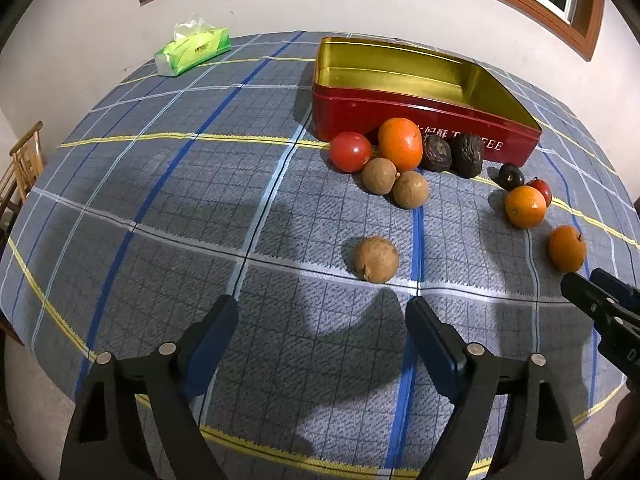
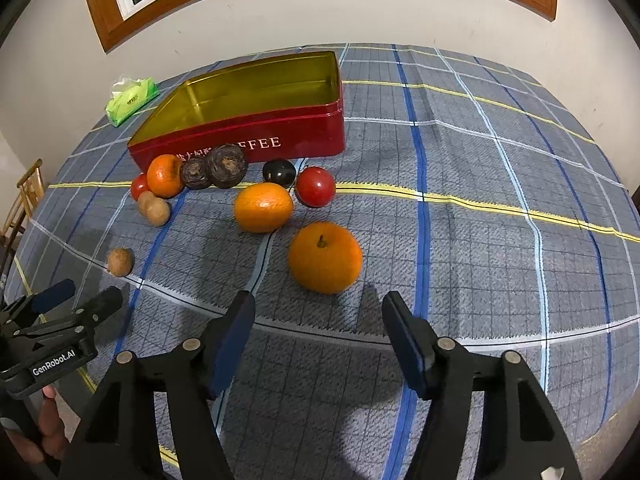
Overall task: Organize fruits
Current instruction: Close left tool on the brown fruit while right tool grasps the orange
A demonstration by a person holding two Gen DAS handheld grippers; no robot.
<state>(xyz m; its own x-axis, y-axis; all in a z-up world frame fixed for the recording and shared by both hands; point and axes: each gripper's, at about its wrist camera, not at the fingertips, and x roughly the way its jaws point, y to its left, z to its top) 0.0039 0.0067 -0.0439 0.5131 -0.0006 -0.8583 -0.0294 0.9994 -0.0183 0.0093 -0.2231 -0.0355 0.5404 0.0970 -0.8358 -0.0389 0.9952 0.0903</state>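
Plaid tabletop (image 1: 160, 200), left wrist view: left gripper (image 1: 322, 310) is hovering, jaws apart, empty, behind one brown fruit (image 1: 376, 259). Right wrist view: right gripper (image 2: 318, 306) is gaping empty behind the nearest of three oranges (image 2: 325, 258); the red tin (image 2: 280, 148) is sitting beyond.

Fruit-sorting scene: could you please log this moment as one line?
tin: empty | fruit: all on cloth | left tool: open, behind lone brown fruit | right tool: open, behind orange

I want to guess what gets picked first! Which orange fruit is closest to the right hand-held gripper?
The round orange fruit with its stem up, just ahead of the open right hand-held gripper; the other two sit nearer the red tin.
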